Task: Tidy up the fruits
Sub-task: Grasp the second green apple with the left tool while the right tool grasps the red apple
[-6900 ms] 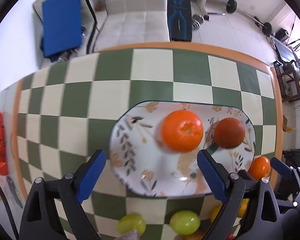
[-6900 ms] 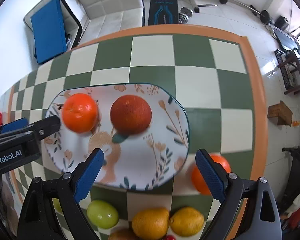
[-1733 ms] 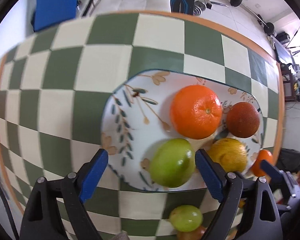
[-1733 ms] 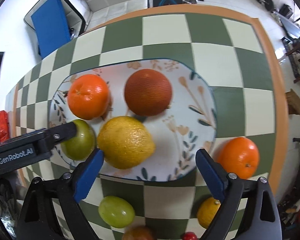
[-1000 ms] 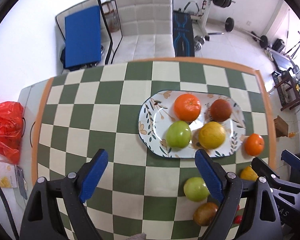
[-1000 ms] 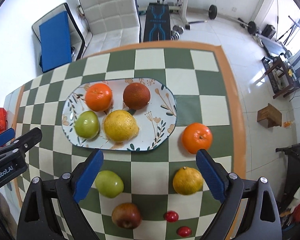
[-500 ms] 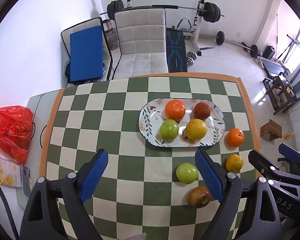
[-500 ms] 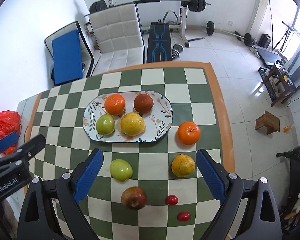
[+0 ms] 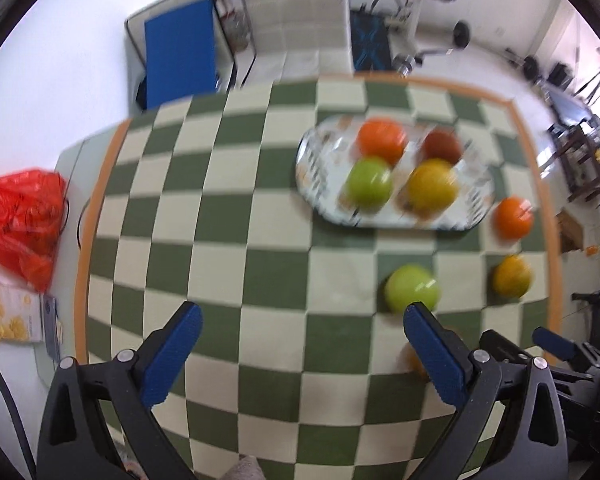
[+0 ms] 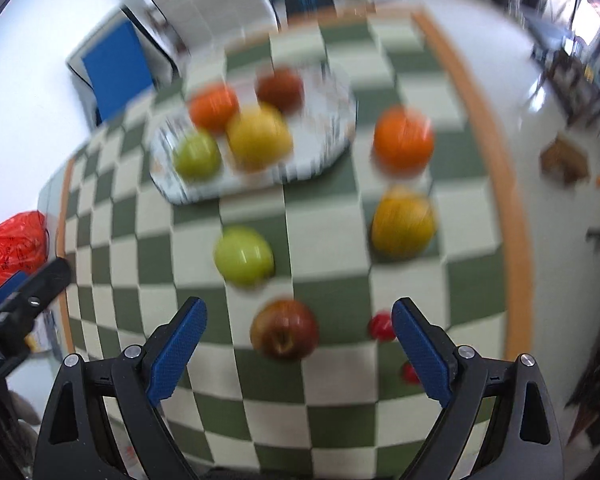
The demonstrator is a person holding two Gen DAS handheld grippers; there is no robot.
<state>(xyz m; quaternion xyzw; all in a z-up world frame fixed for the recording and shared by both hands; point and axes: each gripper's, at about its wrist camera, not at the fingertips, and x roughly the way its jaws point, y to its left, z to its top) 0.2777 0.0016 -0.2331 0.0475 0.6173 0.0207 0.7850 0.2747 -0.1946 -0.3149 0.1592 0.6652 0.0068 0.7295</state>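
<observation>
A floral oval plate (image 9: 324,168) (image 10: 324,148) on the checkered table holds an orange (image 9: 381,136), a dark red fruit (image 9: 441,147), a green apple (image 9: 369,187) and a yellow citrus (image 9: 432,190). Loose on the table lie a green apple (image 9: 411,287) (image 10: 243,255), an orange (image 10: 403,138), a yellow-orange citrus (image 10: 403,222), a red apple (image 10: 284,329) and two small red fruits (image 10: 380,326). My left gripper (image 9: 302,356) is open and empty, above the table's near side. My right gripper (image 10: 298,344) is open and empty, with the red apple between its fingers' lines.
A red plastic bag (image 9: 20,220) and a snack box (image 9: 8,316) lie off the table's left edge. A white chair (image 9: 296,12), a blue panel (image 9: 180,56) and gym gear stand behind the table. Both views are motion-blurred.
Both grippers have dropped lower and nearer to the table. The left view has swung left; the right view has closed in on the loose fruits, with the red apple now between its fingers.
</observation>
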